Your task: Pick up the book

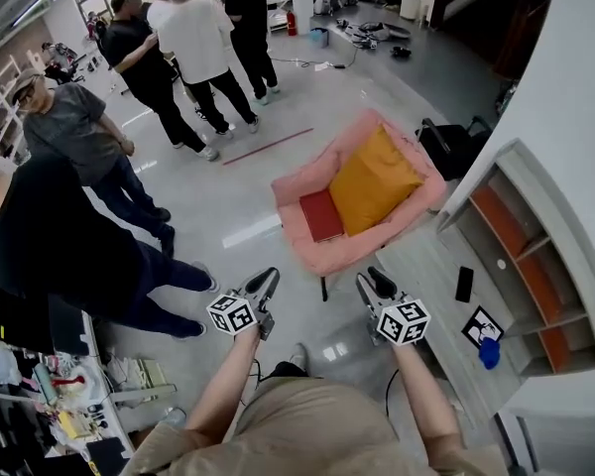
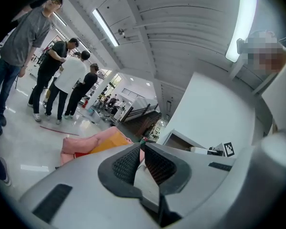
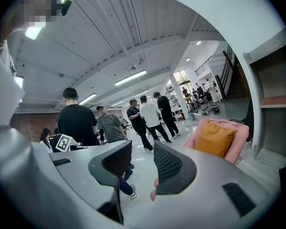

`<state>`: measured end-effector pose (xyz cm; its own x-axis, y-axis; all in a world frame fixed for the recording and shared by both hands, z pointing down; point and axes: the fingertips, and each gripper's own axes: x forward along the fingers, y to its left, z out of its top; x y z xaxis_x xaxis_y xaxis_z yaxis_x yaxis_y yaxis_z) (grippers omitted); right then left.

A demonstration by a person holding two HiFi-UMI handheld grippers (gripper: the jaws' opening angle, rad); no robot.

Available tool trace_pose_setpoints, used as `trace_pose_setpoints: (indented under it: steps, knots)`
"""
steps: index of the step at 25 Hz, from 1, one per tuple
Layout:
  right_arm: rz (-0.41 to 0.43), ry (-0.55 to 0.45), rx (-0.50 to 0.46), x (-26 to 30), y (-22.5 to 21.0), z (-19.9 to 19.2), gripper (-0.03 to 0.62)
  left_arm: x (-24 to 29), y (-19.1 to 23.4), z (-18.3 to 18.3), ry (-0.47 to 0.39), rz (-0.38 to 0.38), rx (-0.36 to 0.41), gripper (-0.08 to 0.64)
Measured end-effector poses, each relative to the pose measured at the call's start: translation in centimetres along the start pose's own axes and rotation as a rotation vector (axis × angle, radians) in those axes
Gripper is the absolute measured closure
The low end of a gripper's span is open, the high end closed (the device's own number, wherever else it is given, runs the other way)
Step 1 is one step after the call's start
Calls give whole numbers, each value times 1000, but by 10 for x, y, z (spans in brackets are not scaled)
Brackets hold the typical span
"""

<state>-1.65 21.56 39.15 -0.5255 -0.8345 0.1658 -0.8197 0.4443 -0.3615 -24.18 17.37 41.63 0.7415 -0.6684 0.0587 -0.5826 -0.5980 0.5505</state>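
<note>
A red book [image 1: 320, 214] lies flat on the seat of a pink armchair [image 1: 322, 162], beside an orange cushion [image 1: 375, 178]. Both grippers hang in the air well short of the chair, pointing toward it. My left gripper [image 1: 268, 281] is shut, its pads meeting with nothing between them [image 2: 142, 148]. My right gripper [image 1: 372, 278] is open and empty, a clear gap between its pads [image 3: 143, 147]. In the left gripper view the armchair [image 2: 86, 144] shows a red strip of the book [image 2: 76, 154]. The right gripper view shows the cushion [image 3: 214, 138] but not the book.
Several people [image 1: 193, 38] stand on the floor at the back left, and one in black [image 1: 50, 236] stands close at the left. A shelf unit [image 1: 535, 256] lines the right wall, with a phone [image 1: 464, 284] on a low surface. A black bag [image 1: 451, 147] sits behind the chair.
</note>
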Motion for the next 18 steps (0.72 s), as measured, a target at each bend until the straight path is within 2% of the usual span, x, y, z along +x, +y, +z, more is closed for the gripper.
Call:
trace_pose_setpoints:
  steps: [11, 18]
  knots:
    - [-64, -13, -10, 85, 8, 11, 460, 28, 71, 52, 34, -89, 6, 541]
    - [-74, -20, -4, 126, 2, 13, 460, 48, 99, 72, 37, -111, 8, 535]
